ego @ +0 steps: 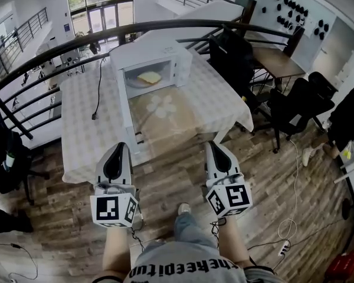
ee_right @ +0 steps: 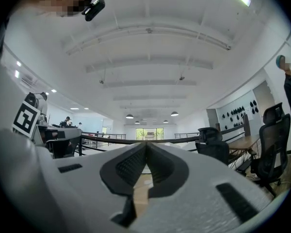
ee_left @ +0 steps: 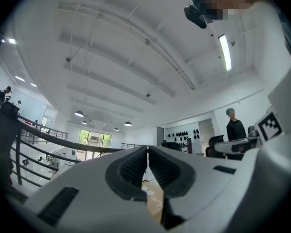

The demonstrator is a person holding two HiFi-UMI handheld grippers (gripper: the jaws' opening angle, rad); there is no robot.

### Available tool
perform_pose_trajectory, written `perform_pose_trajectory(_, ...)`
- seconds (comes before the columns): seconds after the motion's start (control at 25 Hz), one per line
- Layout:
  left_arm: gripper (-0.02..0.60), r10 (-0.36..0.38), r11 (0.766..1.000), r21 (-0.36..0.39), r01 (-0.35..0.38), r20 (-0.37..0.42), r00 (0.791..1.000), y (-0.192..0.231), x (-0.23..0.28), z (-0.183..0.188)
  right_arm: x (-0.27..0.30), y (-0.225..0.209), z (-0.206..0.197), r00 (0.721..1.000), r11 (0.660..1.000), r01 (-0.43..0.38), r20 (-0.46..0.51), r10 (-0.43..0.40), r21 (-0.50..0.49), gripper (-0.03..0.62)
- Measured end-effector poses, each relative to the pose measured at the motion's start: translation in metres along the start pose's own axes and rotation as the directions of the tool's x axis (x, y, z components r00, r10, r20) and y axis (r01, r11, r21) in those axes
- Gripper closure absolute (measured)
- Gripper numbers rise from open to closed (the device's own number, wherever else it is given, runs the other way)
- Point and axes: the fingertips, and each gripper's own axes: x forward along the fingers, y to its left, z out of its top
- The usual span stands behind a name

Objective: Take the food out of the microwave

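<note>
A white microwave (ego: pixel 148 56) stands at the far side of a table with a checked cloth (ego: pixel 85 128). Its door (ego: pixel 131 119) is swung open toward me. Inside, a yellow piece of food (ego: pixel 148 76) lies on a plate (ego: pixel 134 82). My left gripper (ego: pixel 121 148) and right gripper (ego: pixel 214 147) hover side by side at the table's near edge, well short of the microwave, both pointing toward it. The left gripper (ee_left: pixel 147 150) has its jaws together with nothing between them. So does the right gripper (ee_right: pixel 146 145).
A black power cord (ego: pixel 98 90) trails over the cloth left of the microwave. Black office chairs (ego: pixel 295 108) and a wooden desk (ego: pixel 275 61) stand to the right. A dark curved railing (ego: pixel 59 46) runs behind the table. Cables (ego: pixel 289 226) lie on the floor. A person (ee_left: pixel 235 126) stands at the right.
</note>
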Motion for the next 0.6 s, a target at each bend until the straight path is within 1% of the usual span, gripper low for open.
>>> perform_pose_trajectory(0.2,0.569,0.013,1.0,0.004,-0.013,0.013,1.0,-0.008,0.045,-0.008,0.04,-0.033,0.0,1.0,1.0,-0.028,0.009,0.028,0.005,0.589)
perform_pose_trajectory(0.36,0.569,0.041,0.999,-0.003,-0.041,0.0,0.999,-0.017,0.079,-0.007,0.069,-0.058,-0.001,0.998,0.998,-0.057,0.009,0.057,0.009,0.589)
perform_pose_trajectory(0.6,0.569,0.087,0.996,-0.006,-0.087,0.021,0.996,-0.025,0.123,-0.015,0.104,-0.1,-0.001,0.996,0.996,-0.092,0.015,0.092,0.016,0.589)
